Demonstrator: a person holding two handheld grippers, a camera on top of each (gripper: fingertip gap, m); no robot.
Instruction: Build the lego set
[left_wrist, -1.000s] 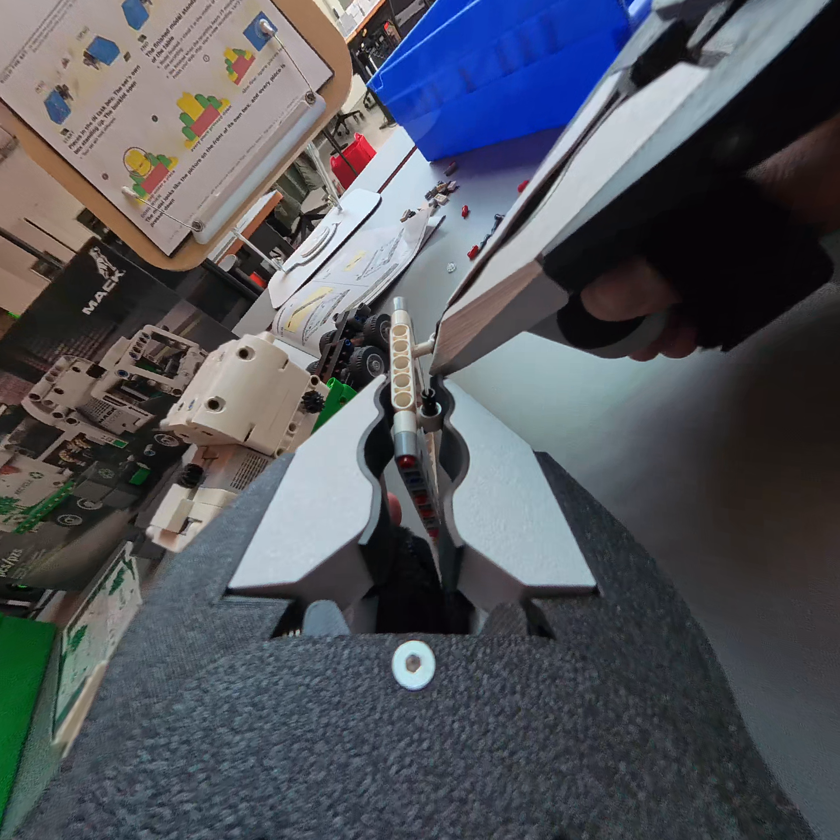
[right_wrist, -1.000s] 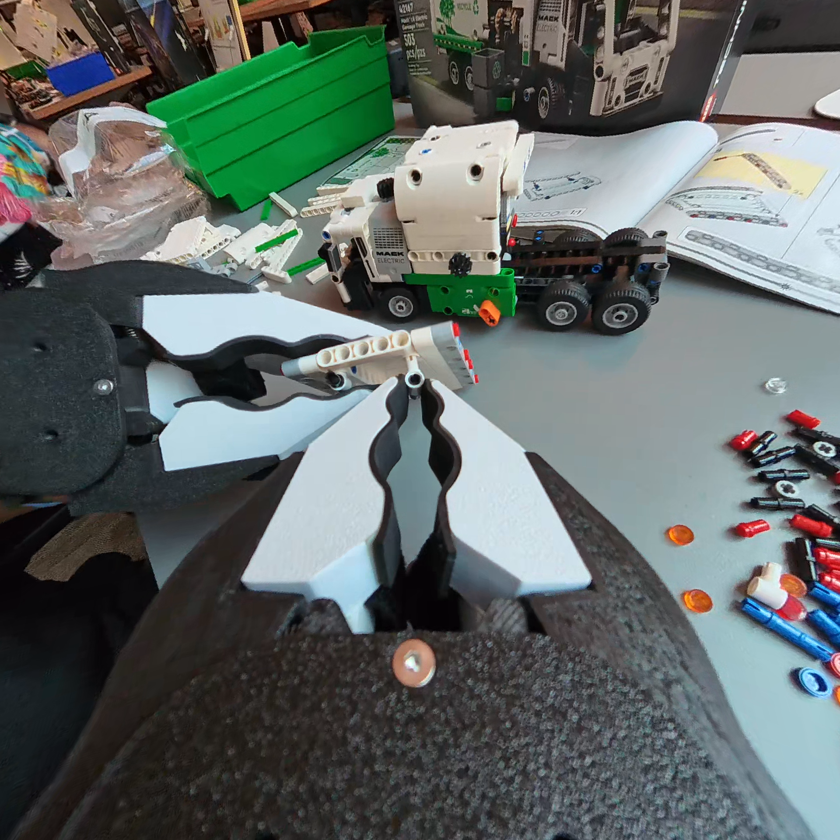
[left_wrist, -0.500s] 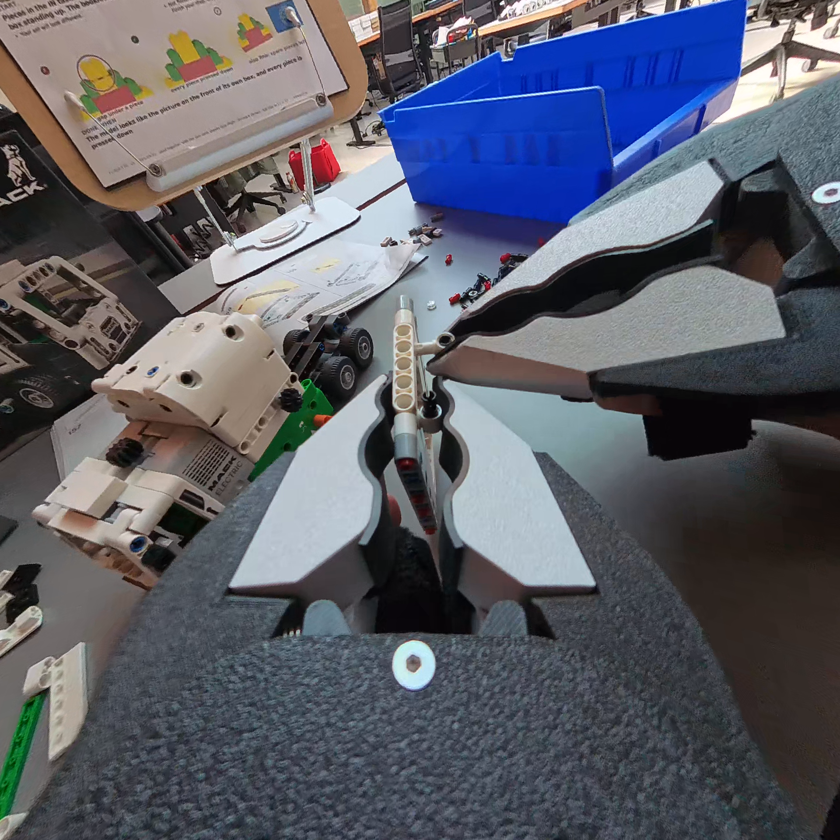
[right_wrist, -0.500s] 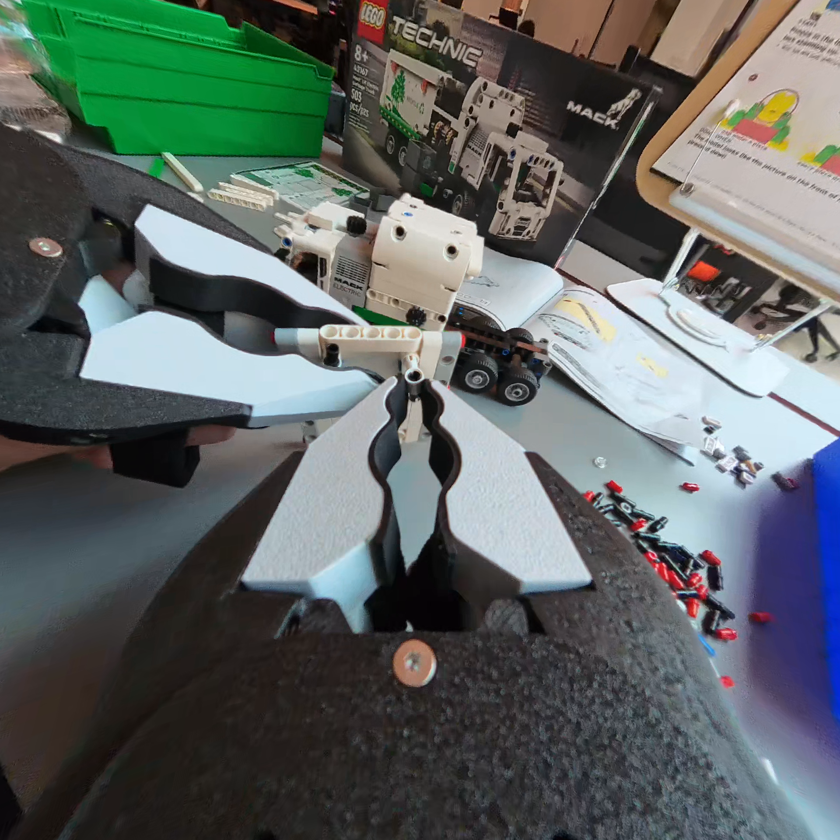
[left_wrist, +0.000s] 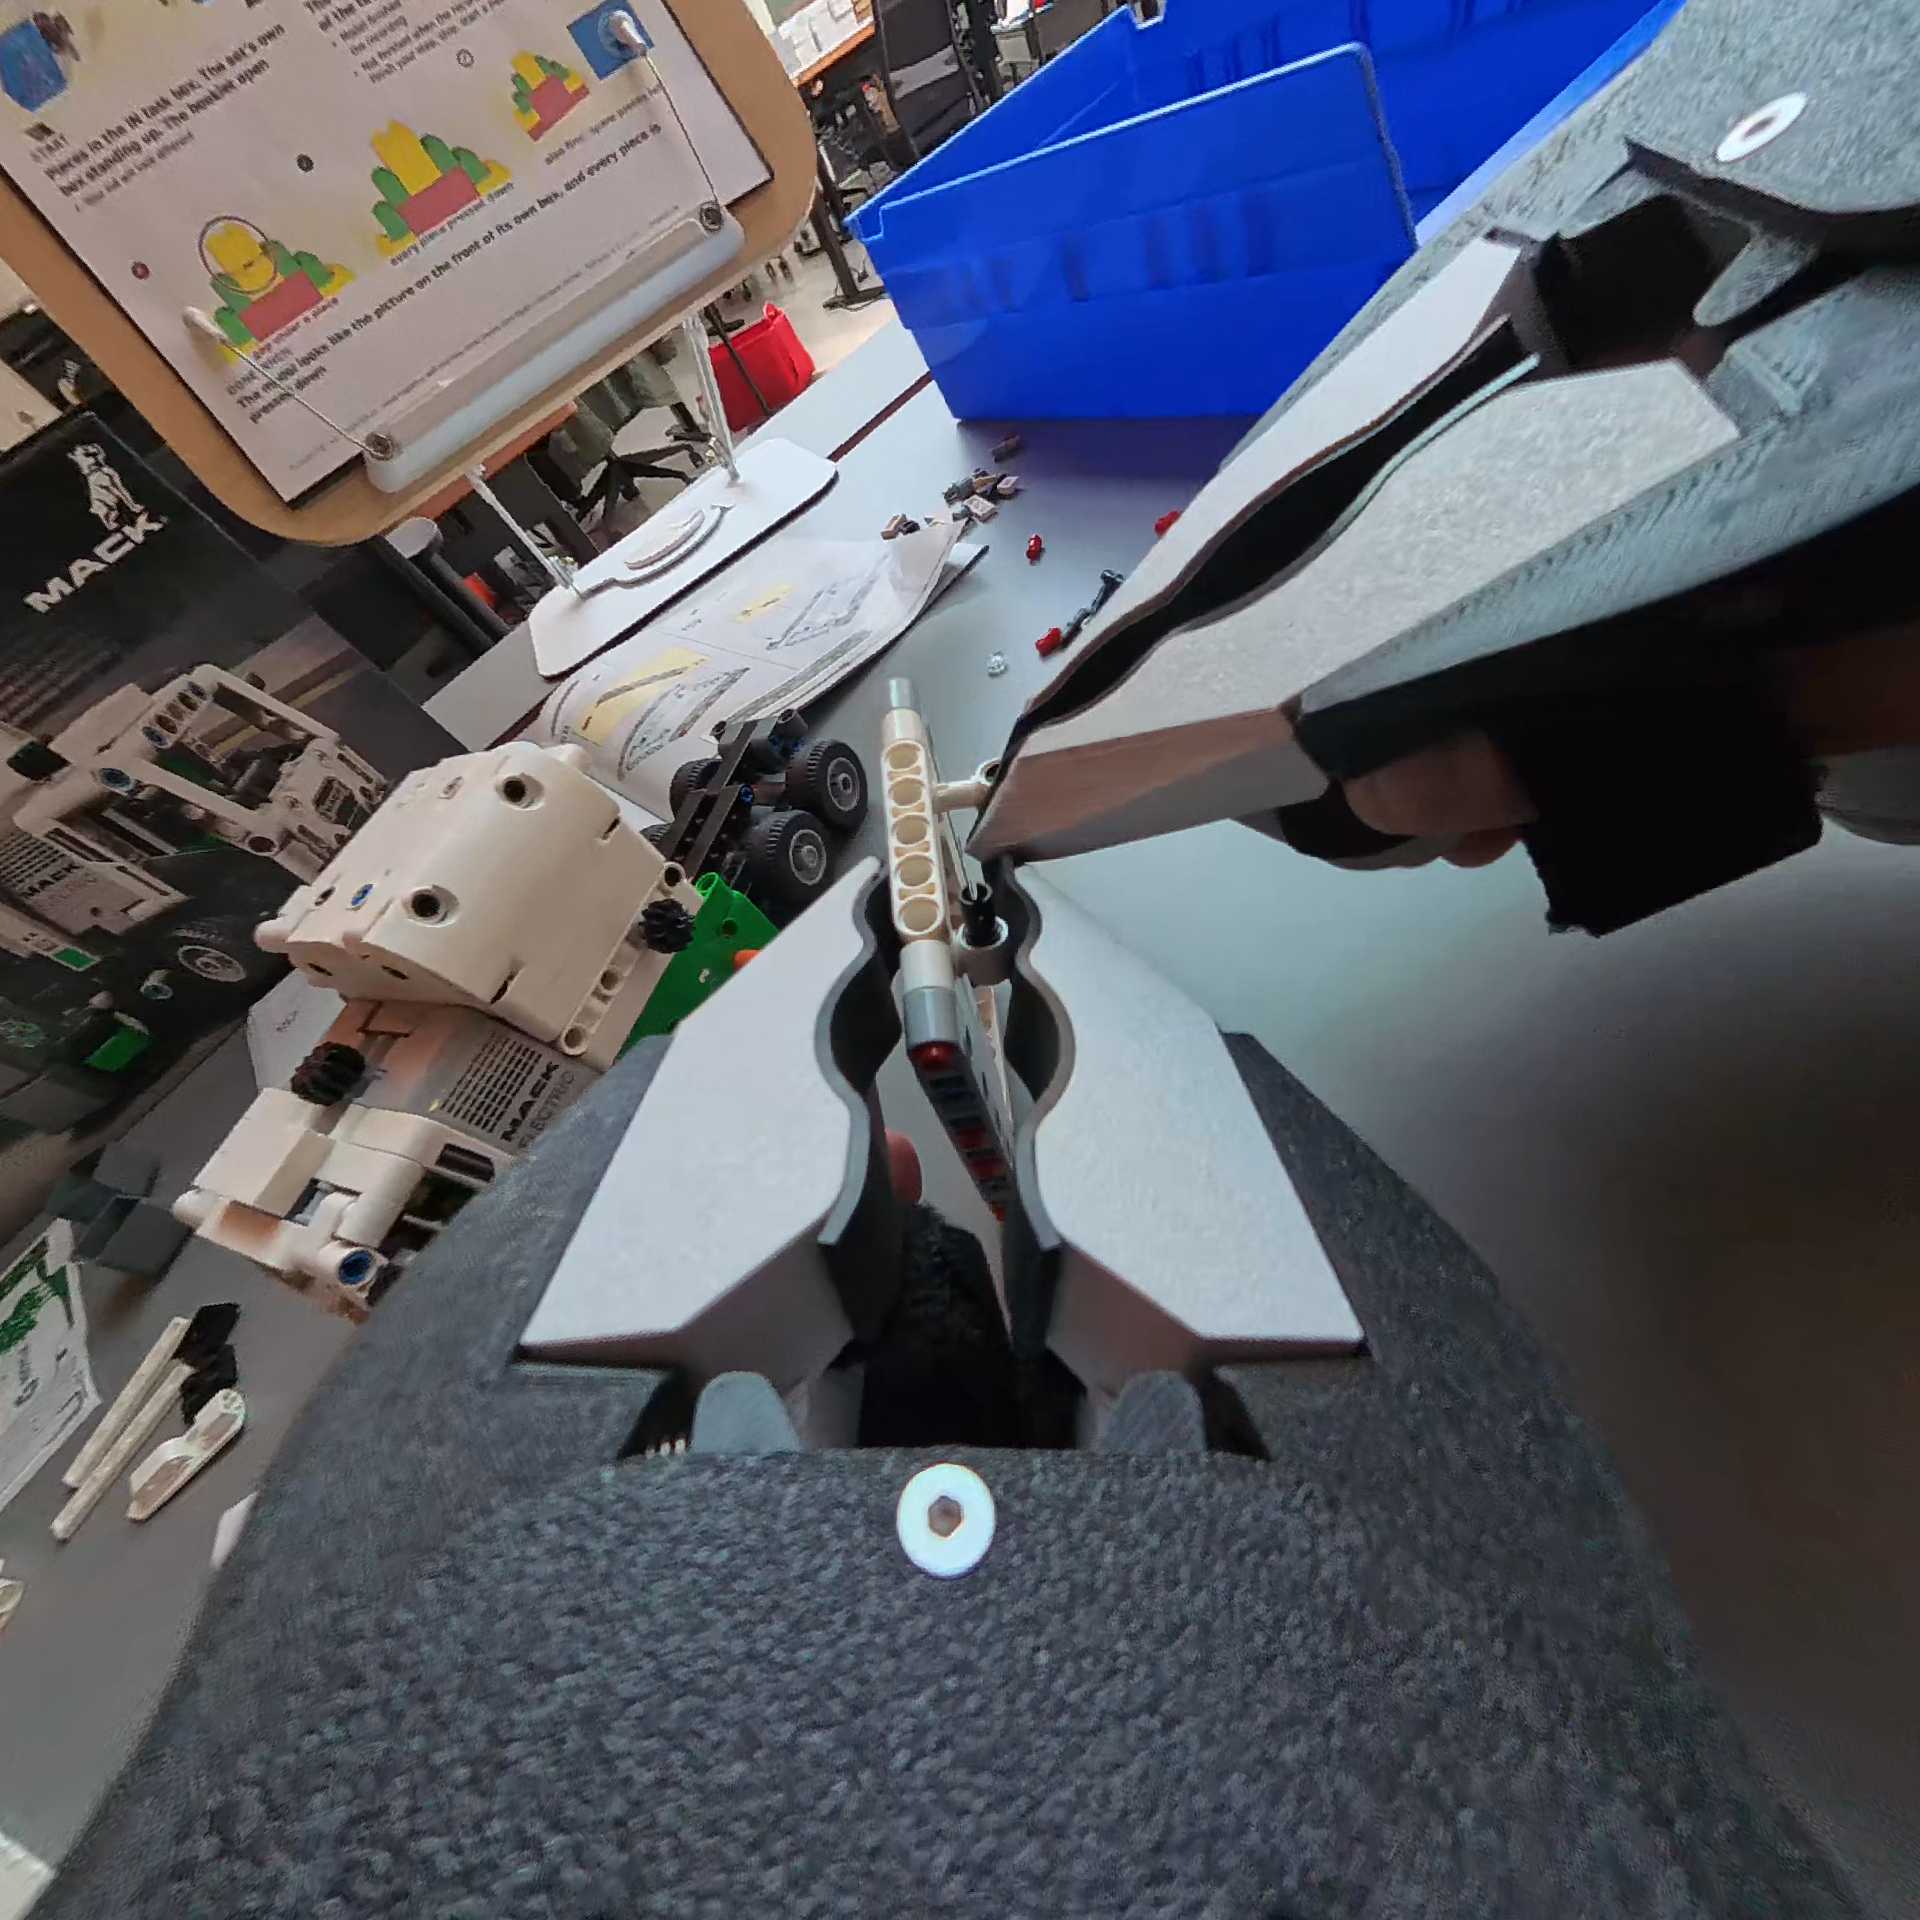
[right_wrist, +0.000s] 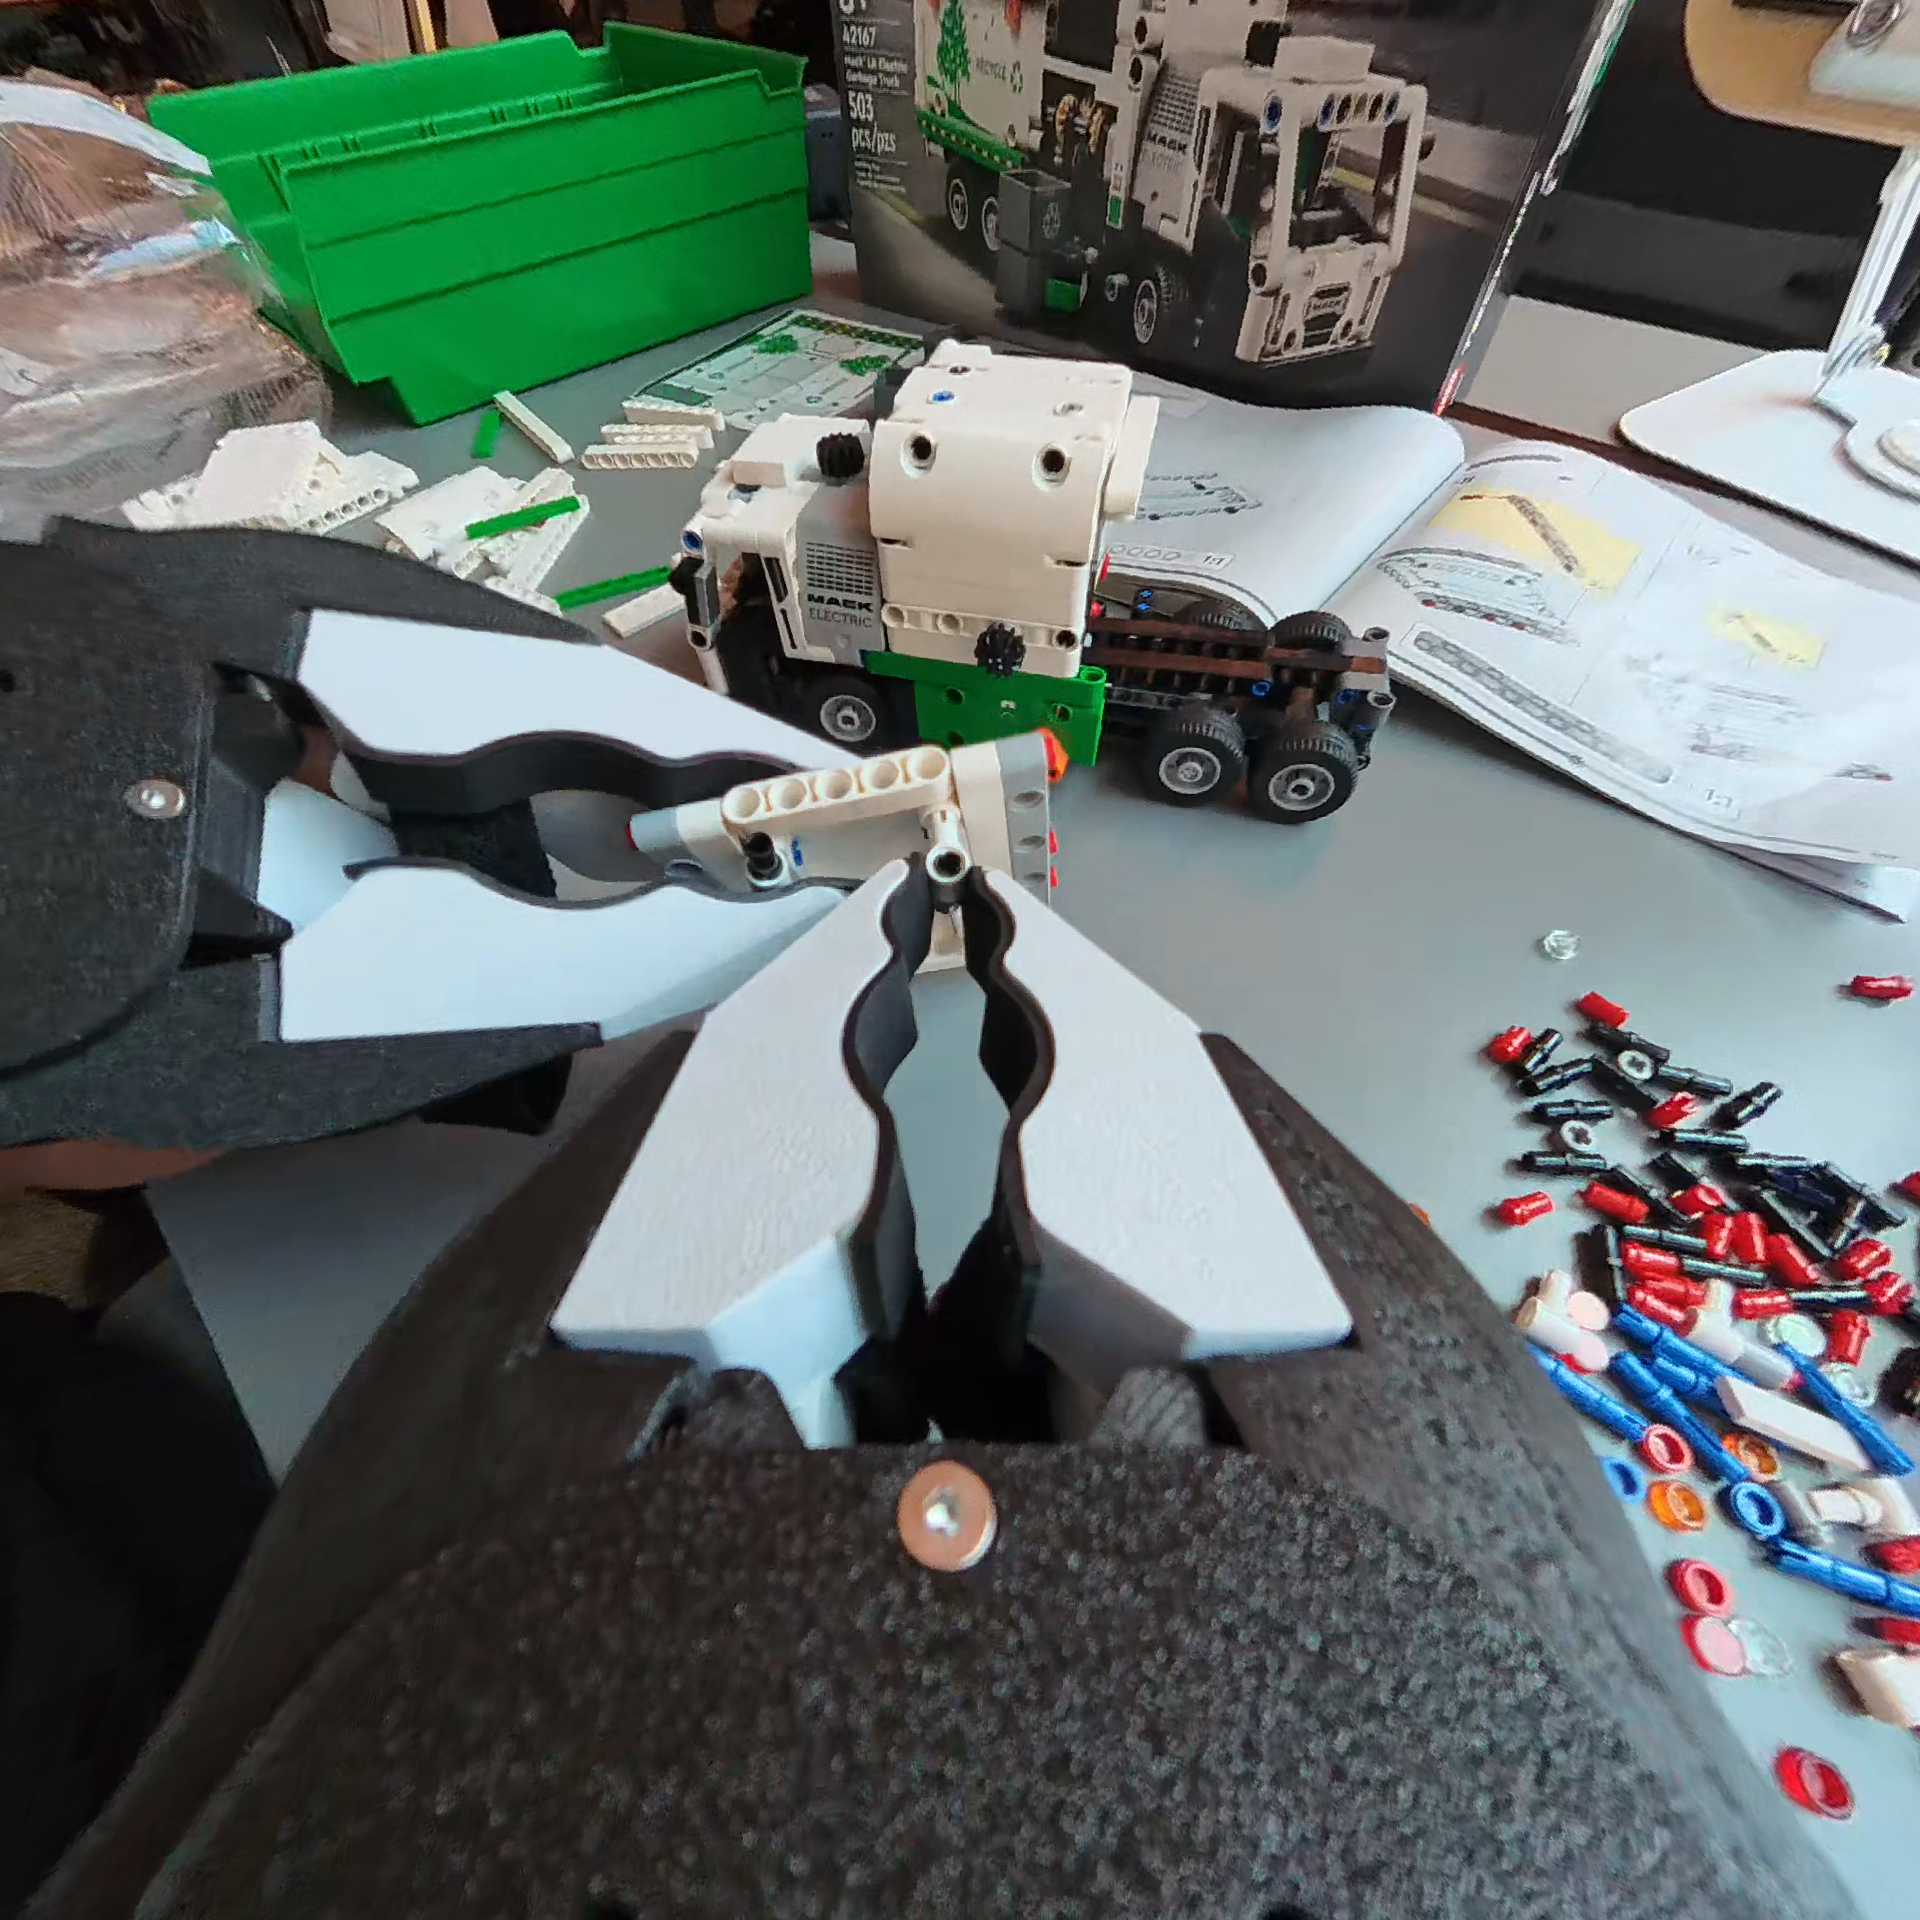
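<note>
On the table (right_wrist: 1299, 935), the truck model (right_wrist: 977, 592) stands before its box (right_wrist: 1195, 187), the open instruction booklet (right_wrist: 1558, 623) to its right and the bin (right_wrist: 499, 208) behind-left.

Mostly plastic parts on a smooth matt grey table (right_wrist: 1299, 935).
Left gripper (left_wrist: 940, 935) and right gripper (right_wrist: 940, 883): rough grainy black shells, matt pale fingers, metal screw each. Lego subassembly (right_wrist: 852, 800) and truck (right_wrist: 987, 582): glossy plastic. Booklet (right_wrist: 1558, 582): paper. Green bin (right_wrist: 499, 218), blue bin (left_wrist: 1143, 249): smooth plastic.
</note>
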